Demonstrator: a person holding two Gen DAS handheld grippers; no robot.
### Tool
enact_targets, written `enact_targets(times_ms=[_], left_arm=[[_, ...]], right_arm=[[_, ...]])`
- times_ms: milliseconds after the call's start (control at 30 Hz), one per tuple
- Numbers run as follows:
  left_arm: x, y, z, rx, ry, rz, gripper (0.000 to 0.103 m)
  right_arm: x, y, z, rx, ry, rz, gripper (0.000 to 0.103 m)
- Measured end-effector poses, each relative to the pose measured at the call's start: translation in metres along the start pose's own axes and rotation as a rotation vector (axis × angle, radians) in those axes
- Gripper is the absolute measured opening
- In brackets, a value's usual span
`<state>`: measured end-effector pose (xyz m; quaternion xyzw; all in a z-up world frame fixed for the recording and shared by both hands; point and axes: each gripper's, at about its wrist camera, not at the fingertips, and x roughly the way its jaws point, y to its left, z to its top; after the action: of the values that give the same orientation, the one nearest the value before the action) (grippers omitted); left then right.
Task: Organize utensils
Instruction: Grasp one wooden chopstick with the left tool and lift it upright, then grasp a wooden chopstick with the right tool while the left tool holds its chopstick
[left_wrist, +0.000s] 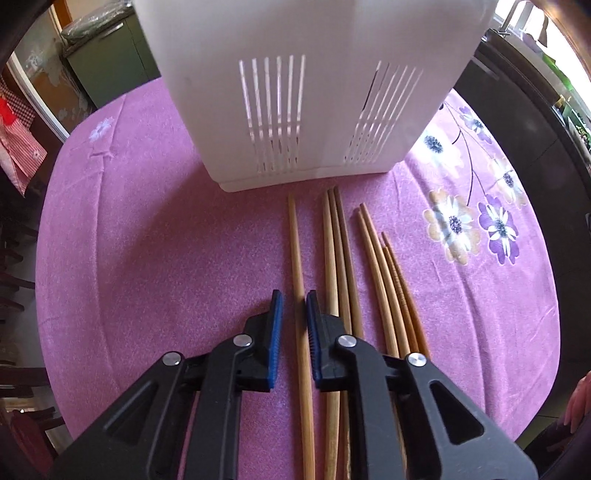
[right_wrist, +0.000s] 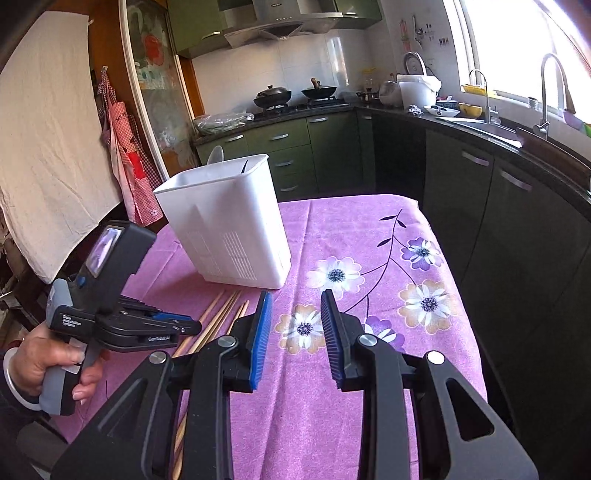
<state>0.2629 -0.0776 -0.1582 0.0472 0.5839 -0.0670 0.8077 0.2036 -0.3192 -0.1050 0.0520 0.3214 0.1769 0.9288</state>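
Several wooden chopsticks lie side by side on the purple flowered tablecloth (left_wrist: 147, 240), in front of a white slotted utensil holder (left_wrist: 295, 110). My left gripper (left_wrist: 293, 295) points steeply down over them. One chopstick (left_wrist: 297, 240), the leftmost, runs between its blue pads (left_wrist: 277, 314). The jaws are narrow, with a small gap still showing on the left side. The right wrist view shows the holder (right_wrist: 229, 229) with a spoon (right_wrist: 215, 154) standing in it, the chopsticks (right_wrist: 218, 317), and a hand holding the left gripper (right_wrist: 195, 325). My right gripper (right_wrist: 295, 295) hovers open over the cloth, holding nothing.
The table's right edge (right_wrist: 454, 280) borders dark kitchen cabinets (right_wrist: 498, 221). A sink with taps (right_wrist: 546, 92) and a stove with pans (right_wrist: 295, 96) line the far counters. An apron (right_wrist: 129, 158) hangs at the left.
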Motion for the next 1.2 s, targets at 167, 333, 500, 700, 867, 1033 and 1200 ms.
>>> enact_targets(times_ms=[167, 333, 500, 700, 867, 1033, 1200], left_arm=[[0.002, -0.005, -0.001, 0.023, 0.011, 0.017, 0.011], [0.002, -0.002, -0.008, 0.013, 0.024, 0.032, 0.007], [-0.005, 0.023, -0.019, -0.052, -0.007, 0.002, 0.006], [-0.054, 0.038, -0.039, -0.089, -0.181, -0.029, 0.006], [-0.100, 0.041, -0.055, -0.091, -0.325, -0.039, 0.006], [-0.142, 0.044, -0.065, -0.079, -0.441, -0.031, 0.006], [-0.157, 0.041, -0.078, -0.060, -0.494, -0.015, 0.006]], right_arm=[[0.006, 0.002, 0.002, 0.002, 0.017, 0.009, 0.027], [0.011, 0.008, 0.005, -0.012, 0.035, 0.020, 0.031], [0.018, 0.015, 0.005, -0.032, 0.067, 0.022, 0.031], [0.049, 0.022, 0.002, -0.042, 0.203, 0.053, 0.034], [0.085, 0.027, -0.008, -0.035, 0.360, 0.124, 0.034], [0.106, 0.040, -0.011, -0.055, 0.440, 0.156, 0.024], [0.119, 0.053, -0.016, -0.081, 0.517, 0.163, 0.020]])
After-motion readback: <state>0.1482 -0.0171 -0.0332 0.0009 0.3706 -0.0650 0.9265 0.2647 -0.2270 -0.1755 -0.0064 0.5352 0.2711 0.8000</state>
